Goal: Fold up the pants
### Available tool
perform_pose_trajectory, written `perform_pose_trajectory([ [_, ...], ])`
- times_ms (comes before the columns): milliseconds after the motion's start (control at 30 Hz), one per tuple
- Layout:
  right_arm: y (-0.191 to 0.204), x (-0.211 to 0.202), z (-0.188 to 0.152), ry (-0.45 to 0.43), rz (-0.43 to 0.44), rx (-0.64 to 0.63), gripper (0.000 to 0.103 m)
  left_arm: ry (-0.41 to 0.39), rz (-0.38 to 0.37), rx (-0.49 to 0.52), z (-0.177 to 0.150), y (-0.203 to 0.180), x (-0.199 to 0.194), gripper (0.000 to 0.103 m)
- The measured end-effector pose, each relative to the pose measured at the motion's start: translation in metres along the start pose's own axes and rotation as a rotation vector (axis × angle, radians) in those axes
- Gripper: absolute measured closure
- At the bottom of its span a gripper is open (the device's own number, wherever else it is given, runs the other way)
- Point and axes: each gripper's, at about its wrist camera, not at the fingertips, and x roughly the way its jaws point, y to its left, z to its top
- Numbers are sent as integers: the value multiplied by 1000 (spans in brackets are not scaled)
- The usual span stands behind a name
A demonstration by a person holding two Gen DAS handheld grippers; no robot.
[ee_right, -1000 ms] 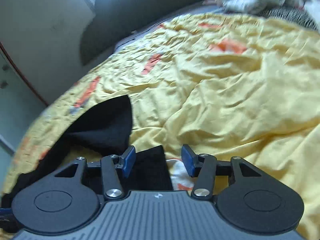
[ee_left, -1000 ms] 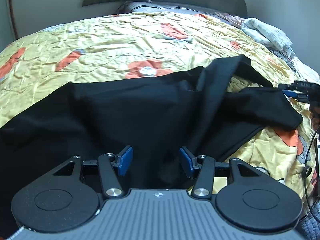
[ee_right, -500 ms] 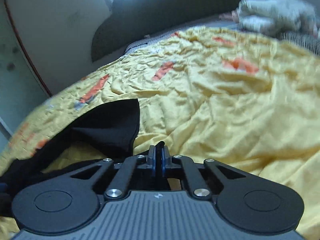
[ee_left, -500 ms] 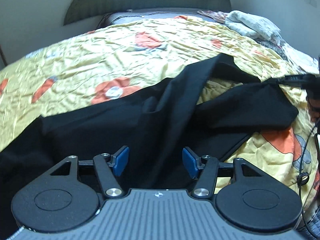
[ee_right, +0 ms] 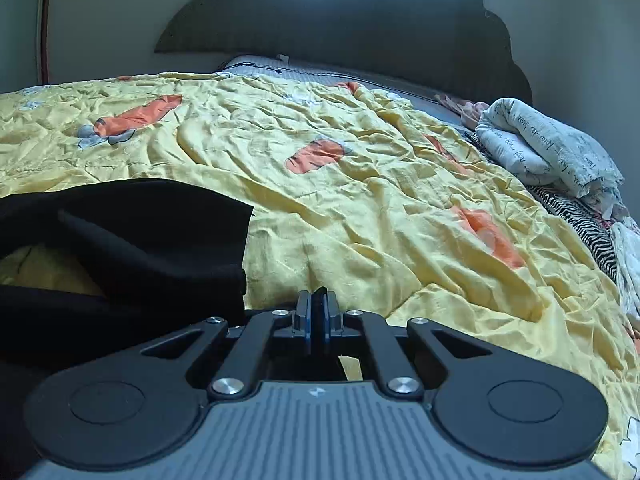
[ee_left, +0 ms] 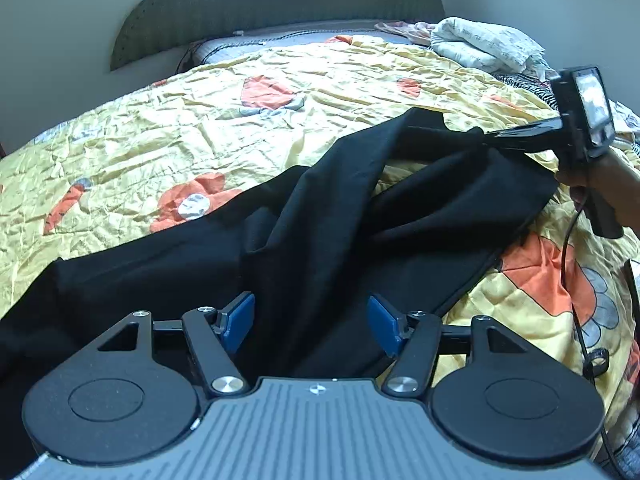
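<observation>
Black pants (ee_left: 328, 240) lie rumpled across a yellow flowered bedspread (ee_left: 240, 128). My left gripper (ee_left: 311, 322) is open, its blue pads on either side of a raised fold of the pants, just above the cloth. My right gripper (ee_right: 317, 316) is shut on a black edge of the pants (ee_right: 132, 240) and holds it lifted off the bed. In the left wrist view the right gripper (ee_left: 486, 136) shows at the far right, pinching the pants' raised end.
A dark headboard (ee_right: 340, 20) stands at the far end of the bed. A folded white printed cloth (ee_right: 548, 148) and striped fabric (ee_right: 580, 220) lie at the right side. A black cable (ee_left: 576, 280) hangs near the right gripper's handle.
My right gripper closed on the pants' edge and lifted it, turning to the right. My left gripper stayed open over the fold while the cloth's far end rose.
</observation>
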Motion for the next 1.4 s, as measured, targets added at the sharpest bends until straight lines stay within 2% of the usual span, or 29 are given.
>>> perform_pose_trajectory([
  [100,4,-24,10,-97,-15,18,97,-17,3,-4,2,4,-3,36],
  [233,15,-52,23,-218,-75,-39,97,-34,14,-47,9,12,0,36],
  [267,16,-50,24,-208,-86,-52,97,-38,16,-50,10,13,1,36],
  [333,16,-28,22,-90,-102,-63,97,-26,25,-42,10,11,8,35],
  [400,14,-4,14,33,-87,-46,97,0,2,-35,8,9,13,35],
  [433,13,3,10,64,-82,-30,96,10,-14,-31,6,7,14,35],
  [467,12,3,5,51,-84,-9,92,16,-17,-22,3,6,15,35],
  [500,9,0,4,36,-109,11,81,16,-12,-9,1,4,15,35],
  [533,7,-6,3,21,-154,30,73,12,-5,2,0,3,14,35],
  [567,3,-13,3,-2,-218,44,60,9,-3,8,-1,4,13,35],
  [633,-2,-33,3,-61,-305,61,58,4,-14,0,-1,7,11,34],
  [667,-3,-45,3,-89,-267,69,56,1,-20,-10,0,8,11,34],
  [733,-1,-66,3,-107,-50,85,58,-3,-30,-30,3,9,11,33],
  [767,3,-69,1,-83,43,99,58,-4,-33,-36,4,8,12,33],
  [833,10,-65,-7,-6,145,117,58,-3,-28,-35,4,6,14,33],
  [900,9,-49,-19,76,173,142,58,-7,-17,-24,3,3,13,33],
  [933,4,-41,-24,107,136,159,58,-9,-12,-17,3,3,12,32],
  [1000,-5,-45,-27,66,-15,228,55,-17,-5,-7,2,4,10,32],
  [1033,-6,-53,-22,27,-43,268,55,-22,1,-6,2,4,9,32],
  [1067,-6,-61,-16,-23,3,300,55,-25,8,-7,2,5,9,31],
  [1100,-6,-67,-8,-58,103,335,55,-26,15,-9,3,5,10,30],
  [1133,-3,-67,1,-59,205,371,53,-25,19,-13,4,5,11,30],
  [1167,3,-63,11,-47,293,402,47,-23,19,-18,5,5,12,30],
  [1200,11,-57,21,-36,350,421,42,-20,16,-23,5,4,13,30],
  [1300,24,-22,43,35,386,507,41,-16,14,-23,3,3,14,30],
  [1400,23,18,53,163,373,670,41,-35,43,6,3,0,12,30],
])
